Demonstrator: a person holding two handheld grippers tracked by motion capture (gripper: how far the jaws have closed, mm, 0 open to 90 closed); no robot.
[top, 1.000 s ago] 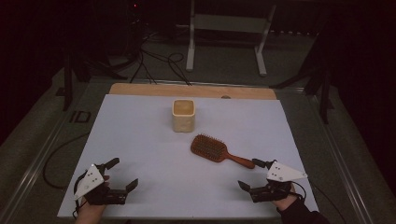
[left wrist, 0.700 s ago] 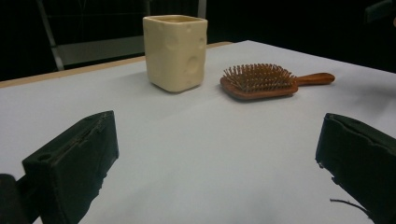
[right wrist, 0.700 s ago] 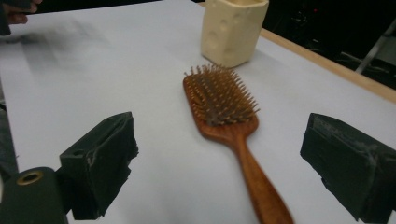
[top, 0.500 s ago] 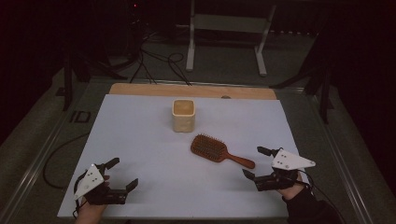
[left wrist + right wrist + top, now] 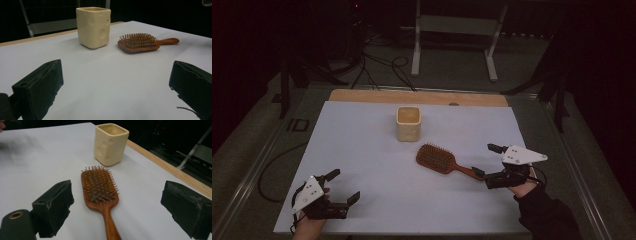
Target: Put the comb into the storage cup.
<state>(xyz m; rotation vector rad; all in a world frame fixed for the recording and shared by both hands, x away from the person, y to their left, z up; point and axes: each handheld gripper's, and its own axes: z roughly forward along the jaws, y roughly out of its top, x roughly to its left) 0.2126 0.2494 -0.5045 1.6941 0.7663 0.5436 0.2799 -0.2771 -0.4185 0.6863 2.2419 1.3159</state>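
- Right gripper [image 5: 486,162]: jaws spread wide apart, nothing between the pads. It sits at the right side of the table, held by a hand in a dark sleeve [image 5: 547,215]. Grey three-cornered plate on top.
- Right gripper view: the two black jaws rise at either side of the frame, and the handle of the wooden hairbrush [image 5: 100,187] runs down between them toward the bottom edge. Jaws are not touching the handle.
- High view: the near jaw tip of the right gripper is just beside the end of the brush handle; contact cannot be told from there.
- Left gripper [image 5: 344,186]: jaws likewise wide apart, holding nothing. It rests at the near left corner of the table, well apart from the brush and cup.
- Left gripper view: bare white surface between its jaws; cup and brush lie farther off.
- Hairbrush: lies flat, bristles up, right of the table's centre, oval head toward the cup, handle pointing toward the right gripper.
- Cream square-sided cup [image 5: 408,123]: upright, dimpled walls, open top, near the brush head but not touching it, toward the far middle of the table.
- Table [image 5: 362,150]: white sheet over it, with a wooden strip [image 5: 362,96] exposed along the far edge.
- Beyond the table: dark floor, loose cables [image 5: 377,65], a white metal stand [image 5: 454,35].
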